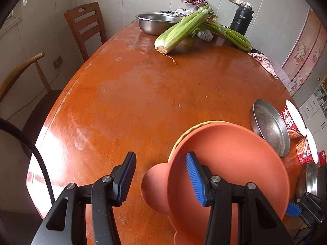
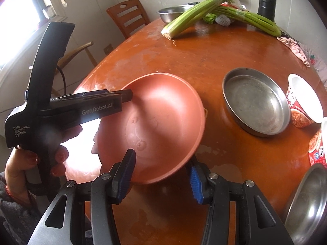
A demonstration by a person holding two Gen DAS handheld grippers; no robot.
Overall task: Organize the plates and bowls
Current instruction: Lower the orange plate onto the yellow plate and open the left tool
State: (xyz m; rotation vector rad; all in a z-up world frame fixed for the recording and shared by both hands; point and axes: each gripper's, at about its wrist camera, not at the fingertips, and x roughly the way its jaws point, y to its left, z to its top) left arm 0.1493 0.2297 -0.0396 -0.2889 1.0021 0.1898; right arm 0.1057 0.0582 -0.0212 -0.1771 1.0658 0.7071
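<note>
Left wrist view: left gripper (image 1: 161, 180) seen wide open, nothing clamped; right finger (image 1: 195, 180) placed inside terracotta bowl (image 1: 231, 163), left finger outside rim. Bowl tilted, set over yellow dish (image 1: 190, 131) on table (image 1: 132, 94). Steel pan (image 1: 269, 126) just beside, noodle cups (image 1: 292, 122) beyond. Right gripper (image 1: 294, 209) glimpsed at bowl's right rim.

Right wrist view: right gripper (image 2: 161, 178) spread wide around bowl's (image 2: 155, 122) near rim, rim between fingers, grip not closed. Left gripper (image 2: 126, 97) reaching bowl's far-left rim. Pan (image 2: 255, 102) right of bowl, celery (image 2: 190, 16) well apart at far end
</note>
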